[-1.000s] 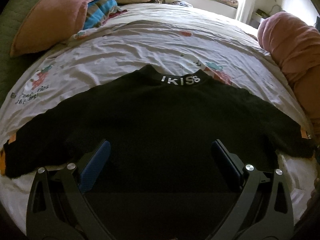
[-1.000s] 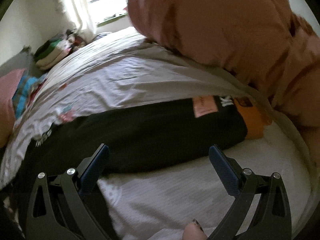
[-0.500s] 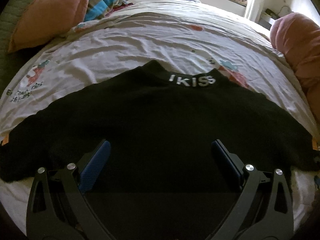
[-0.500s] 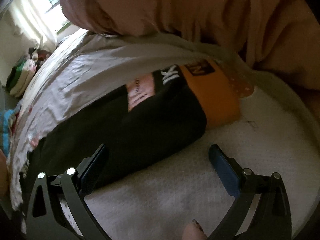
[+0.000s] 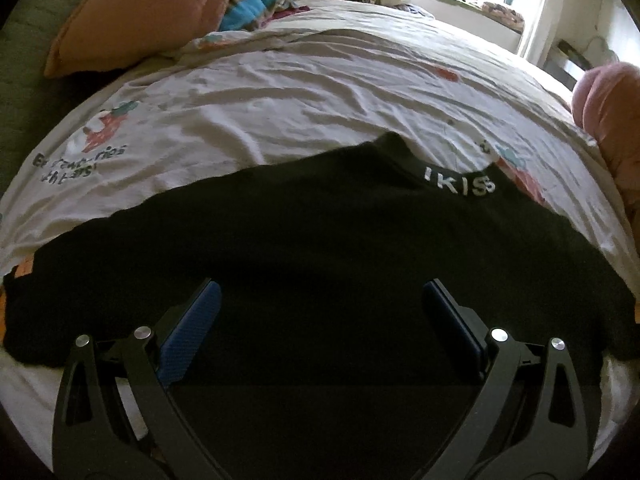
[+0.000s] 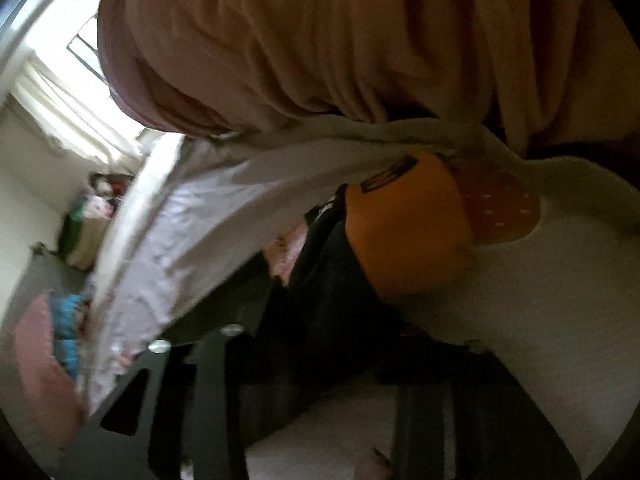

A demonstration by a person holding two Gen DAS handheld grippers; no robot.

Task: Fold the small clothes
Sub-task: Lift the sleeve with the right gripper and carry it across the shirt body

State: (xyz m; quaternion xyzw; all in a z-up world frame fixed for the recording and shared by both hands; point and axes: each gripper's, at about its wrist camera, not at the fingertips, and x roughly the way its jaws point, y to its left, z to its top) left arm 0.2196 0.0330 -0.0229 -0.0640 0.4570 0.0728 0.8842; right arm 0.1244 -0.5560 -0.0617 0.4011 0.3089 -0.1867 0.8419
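Wrinkled printed bedsheet under flat black sweater; left gripper spread wide, right gripper closing around its sleeve.

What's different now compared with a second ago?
The right gripper rolled, moved in on the sweater's sleeve near its orange cuff, and is closing on the black fabric. The left gripper stayed open above the black sweater, still spread flat.
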